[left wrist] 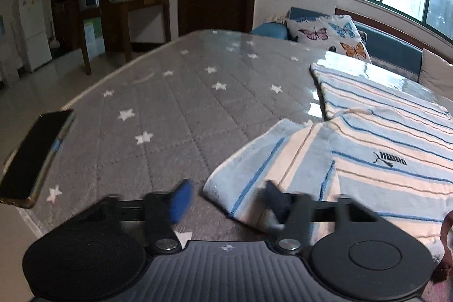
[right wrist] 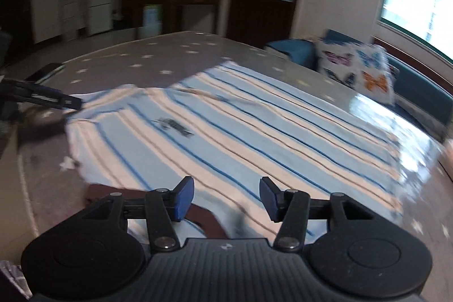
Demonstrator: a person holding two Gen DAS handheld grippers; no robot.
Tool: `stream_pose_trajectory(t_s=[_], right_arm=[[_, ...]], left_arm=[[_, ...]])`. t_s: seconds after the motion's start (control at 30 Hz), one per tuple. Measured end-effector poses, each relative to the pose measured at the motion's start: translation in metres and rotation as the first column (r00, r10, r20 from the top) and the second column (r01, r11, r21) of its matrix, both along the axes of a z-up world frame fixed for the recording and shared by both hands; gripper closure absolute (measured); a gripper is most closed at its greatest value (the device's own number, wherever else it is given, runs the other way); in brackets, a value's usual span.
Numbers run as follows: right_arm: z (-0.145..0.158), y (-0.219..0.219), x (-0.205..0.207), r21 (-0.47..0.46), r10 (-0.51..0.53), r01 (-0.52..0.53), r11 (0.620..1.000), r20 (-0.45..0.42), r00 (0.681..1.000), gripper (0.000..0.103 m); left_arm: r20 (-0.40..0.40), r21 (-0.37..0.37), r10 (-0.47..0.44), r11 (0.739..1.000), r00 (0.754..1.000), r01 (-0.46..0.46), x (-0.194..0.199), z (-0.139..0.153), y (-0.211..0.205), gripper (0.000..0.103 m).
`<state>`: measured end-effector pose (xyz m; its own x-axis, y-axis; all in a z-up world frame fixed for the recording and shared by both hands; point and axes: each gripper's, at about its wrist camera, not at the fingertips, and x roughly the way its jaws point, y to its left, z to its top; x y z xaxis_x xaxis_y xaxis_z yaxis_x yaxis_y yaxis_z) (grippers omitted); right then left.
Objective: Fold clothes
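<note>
Left wrist view: the left tool [left wrist: 226, 197] hangs low over the grey star-print worktop [left wrist: 175, 104], jaws roughly half apart with nothing between the pads. The striped shirt [left wrist: 390, 149] lies flat on the worktop ahead and to the right of this tool, and its folded-out sleeve [left wrist: 269, 171] is the closest part, its cuff edge just beyond and right of the gap between the jaws. The sleeve's long axis runs diagonally away toward the shirt body. A dark phone [left wrist: 34, 157] sits well to the left of the shirt, at the worktop's near edge.

Right wrist view: the right tool [right wrist: 226, 196] hovers over the near hem of the striped shirt [right wrist: 240, 132], jaws about half apart and gripping nothing. The shirt spreads away from it, stripes running toward the far right. The left tool [right wrist: 42, 96] shows at the shirt's left edge, so the left hand looks nearer the sleeve, probably the next part to be folded.
</note>
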<state>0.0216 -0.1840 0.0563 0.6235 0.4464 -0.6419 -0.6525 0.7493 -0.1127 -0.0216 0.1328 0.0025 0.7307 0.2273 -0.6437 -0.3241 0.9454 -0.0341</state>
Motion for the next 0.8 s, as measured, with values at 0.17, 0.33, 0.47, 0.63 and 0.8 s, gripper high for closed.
stream_pose_trajectory(t_s=[0.17,0.33,0.47,0.63,0.8], right_arm=[[0.000,0.048,-0.004,-0.020,0.138,-0.138,0.990,-0.005,0.990,0.046],[-0.007,0.097,-0.005,-0.036,0.243,-0.243,0.969,-0.015,0.970,0.045],[-0.012,0.129,-0.006,-0.022,0.288,-0.288,0.957,-0.024,0.957,0.045],[-0.025,0.158,-0.010,-0.036,0.327,-0.329,0.944,-0.052,0.943,0.045],[-0.028,0.160,-0.015,-0.038,0.336,-0.338,0.940,-0.050,0.940,0.045]], left_arm=[[0.019,0.001,-0.029,1.000,0.999,0.029,0.002,0.002,0.009,0.093],[0.038,0.029,-0.058,0.998,0.998,0.057,0.004,0.007,0.012,0.095],[0.042,0.025,-0.073,0.997,0.996,0.072,0.002,0.008,0.014,0.094],[0.034,-0.005,-0.048,0.999,0.998,0.048,-0.004,0.007,0.019,0.081],[0.036,-0.024,-0.036,0.999,0.999,0.037,-0.017,0.008,0.015,0.061]])
